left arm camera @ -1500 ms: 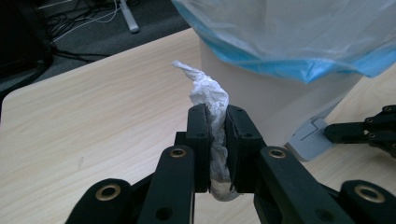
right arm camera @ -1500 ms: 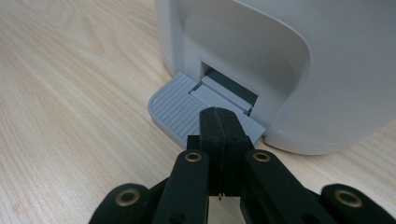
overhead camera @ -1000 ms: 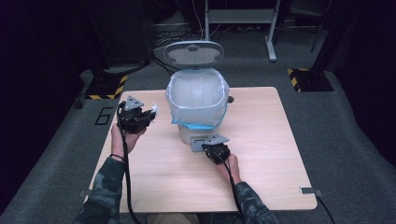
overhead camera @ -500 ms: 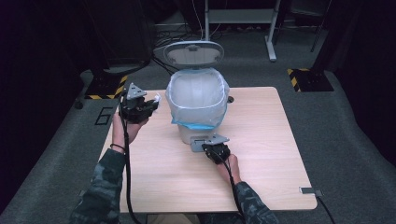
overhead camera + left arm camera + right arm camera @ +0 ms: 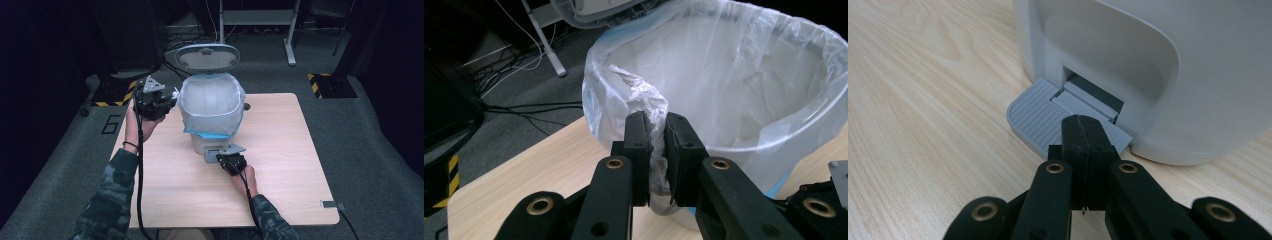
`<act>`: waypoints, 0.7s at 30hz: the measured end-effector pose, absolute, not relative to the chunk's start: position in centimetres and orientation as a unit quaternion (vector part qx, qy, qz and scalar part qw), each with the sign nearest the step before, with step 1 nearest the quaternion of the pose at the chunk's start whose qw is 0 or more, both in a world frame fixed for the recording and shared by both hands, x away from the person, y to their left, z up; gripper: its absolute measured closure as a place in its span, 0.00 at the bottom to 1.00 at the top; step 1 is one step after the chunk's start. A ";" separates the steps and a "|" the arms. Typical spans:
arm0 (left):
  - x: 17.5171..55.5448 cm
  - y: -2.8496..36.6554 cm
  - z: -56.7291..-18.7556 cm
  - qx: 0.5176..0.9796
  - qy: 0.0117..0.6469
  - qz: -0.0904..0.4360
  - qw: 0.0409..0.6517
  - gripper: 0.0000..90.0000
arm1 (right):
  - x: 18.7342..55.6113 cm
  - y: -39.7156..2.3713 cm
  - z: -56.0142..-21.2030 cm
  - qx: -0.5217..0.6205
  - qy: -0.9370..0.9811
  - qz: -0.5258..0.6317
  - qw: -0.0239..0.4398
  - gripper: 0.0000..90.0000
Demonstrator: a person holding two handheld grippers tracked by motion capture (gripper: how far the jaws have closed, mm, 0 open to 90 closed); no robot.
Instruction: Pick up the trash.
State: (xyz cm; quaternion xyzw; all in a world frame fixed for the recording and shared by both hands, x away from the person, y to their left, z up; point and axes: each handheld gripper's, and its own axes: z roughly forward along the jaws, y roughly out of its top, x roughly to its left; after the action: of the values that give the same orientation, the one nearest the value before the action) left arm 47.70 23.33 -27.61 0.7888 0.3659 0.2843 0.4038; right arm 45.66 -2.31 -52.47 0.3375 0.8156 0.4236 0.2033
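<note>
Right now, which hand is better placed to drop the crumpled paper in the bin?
Left. The left gripper is shut on the crumpled paper just outside the rim of the bin, whose lid stands open. The right gripper is shut, empty, on the pedal, probably holding the lid up.

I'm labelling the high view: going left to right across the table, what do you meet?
left gripper clamped on a crumpled wad → lined pedal bin → right gripper, shut, at the bin's pedal → bare table.
</note>
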 end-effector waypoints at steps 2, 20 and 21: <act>47.8 22.9 -27.4 0.786 0.369 0.283 0.408 0.90 | 45.7 -2.3 -52.5 0.338 0.816 0.423 0.202 1.00; 49.0 20.1 -25.9 0.802 0.335 0.285 0.405 0.90 | 45.6 -2.3 -52.4 0.336 0.816 0.422 0.208 1.00; 49.1 19.9 -25.8 0.803 0.334 0.284 0.404 0.90 | 45.6 -2.3 -52.5 0.336 0.817 0.422 0.205 1.00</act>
State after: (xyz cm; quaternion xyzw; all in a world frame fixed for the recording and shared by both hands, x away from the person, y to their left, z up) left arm 49.10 19.89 -25.82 0.8030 0.3335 0.2836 0.4044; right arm 45.61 -2.29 -52.46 0.3361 0.8166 0.4219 0.2053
